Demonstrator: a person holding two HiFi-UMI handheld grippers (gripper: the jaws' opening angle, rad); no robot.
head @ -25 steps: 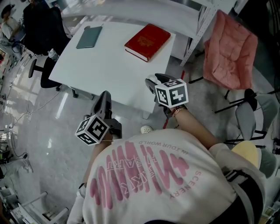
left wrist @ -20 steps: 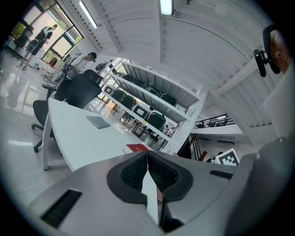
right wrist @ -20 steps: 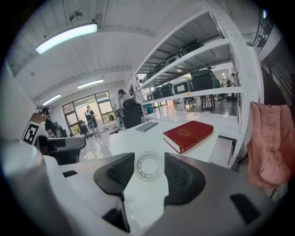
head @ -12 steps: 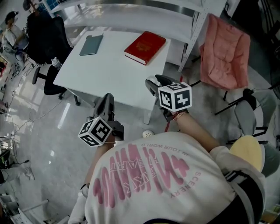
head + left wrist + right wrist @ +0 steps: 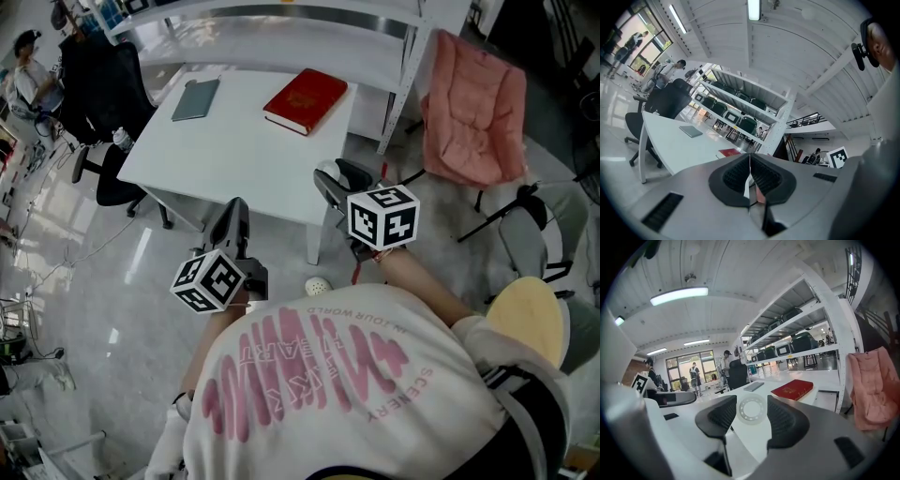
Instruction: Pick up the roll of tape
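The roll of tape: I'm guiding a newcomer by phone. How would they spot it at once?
Start at the white table; the right gripper hangs by its near edge. The roll of tape sits clamped between its jaws. It is a clear ring, unlike the flat red book and grey notebook lying on the table.

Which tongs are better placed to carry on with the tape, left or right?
Right. The right tongs already grip the roll of tape between their pads, close to the white table. The left tongs are shut and empty.
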